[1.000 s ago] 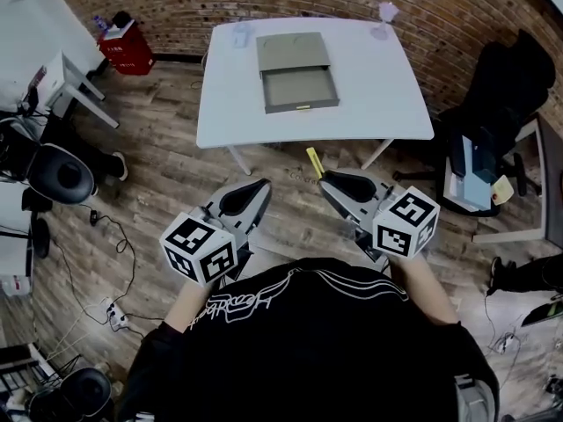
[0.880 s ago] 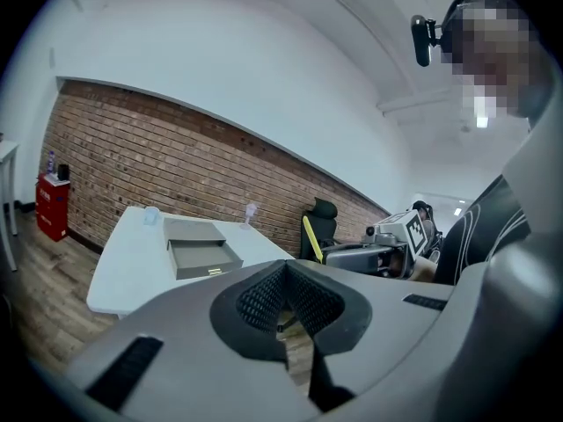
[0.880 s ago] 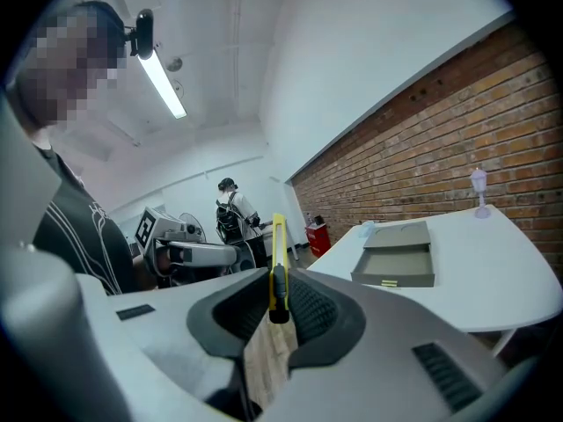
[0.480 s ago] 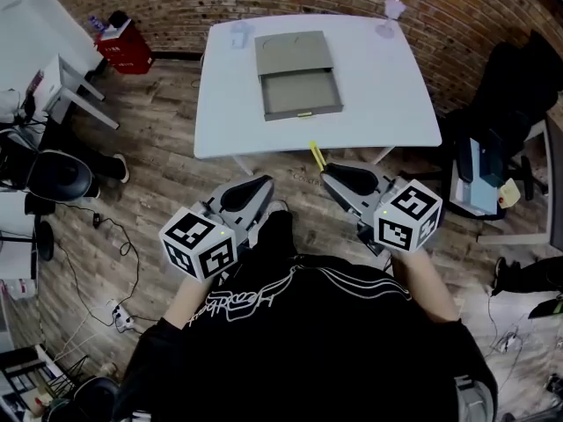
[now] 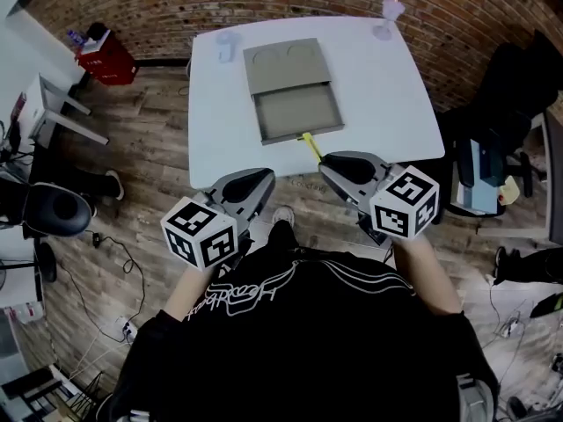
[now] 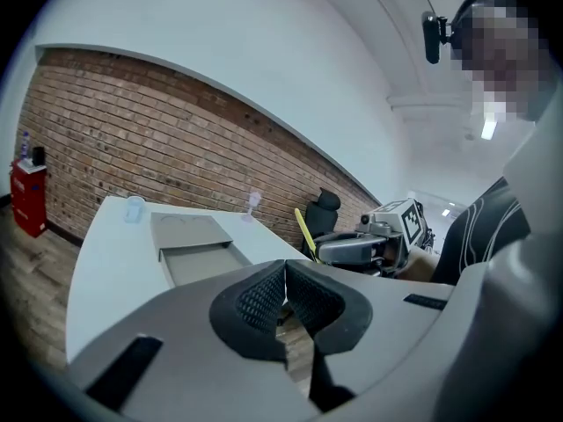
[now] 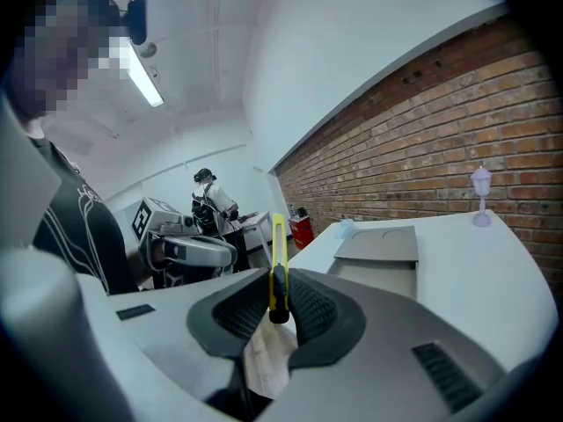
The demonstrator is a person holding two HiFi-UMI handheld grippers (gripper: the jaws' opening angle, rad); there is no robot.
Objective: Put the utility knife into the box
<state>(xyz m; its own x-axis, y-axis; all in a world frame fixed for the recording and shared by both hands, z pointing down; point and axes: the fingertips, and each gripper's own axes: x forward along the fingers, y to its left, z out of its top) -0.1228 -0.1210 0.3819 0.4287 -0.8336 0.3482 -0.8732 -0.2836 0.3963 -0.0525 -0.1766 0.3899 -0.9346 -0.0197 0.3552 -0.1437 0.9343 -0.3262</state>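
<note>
A yellow utility knife (image 5: pixel 310 147) stands out forward from my right gripper (image 5: pixel 327 163), which is shut on its lower end. In the right gripper view the knife (image 7: pixel 278 262) rises upright between the ribbed pads. Its tip reaches over the near edge of the white table (image 5: pixel 387 95), just short of the grey box (image 5: pixel 295 112). The box lies open with its lid (image 5: pixel 281 66) slid toward the far side. My left gripper (image 5: pixel 255 178) hangs before the table edge, shut with nothing between its pads (image 6: pixel 264 301). The left gripper view shows the box (image 6: pixel 198 253) ahead and the knife (image 6: pixel 304 233) to the right.
A small pale lamp ornament (image 5: pixel 385 11) and a clear cup (image 5: pixel 224 44) stand at the table's far edge. A red crate (image 5: pixel 101 55) sits on the wooden floor at far left. Black office chairs stand at right (image 5: pixel 519 86) and left (image 5: pixel 53 209).
Both grippers have come forward to the table's near edge. The knife's tip, earlier over the floor, now reaches over the table beside the box's front.
</note>
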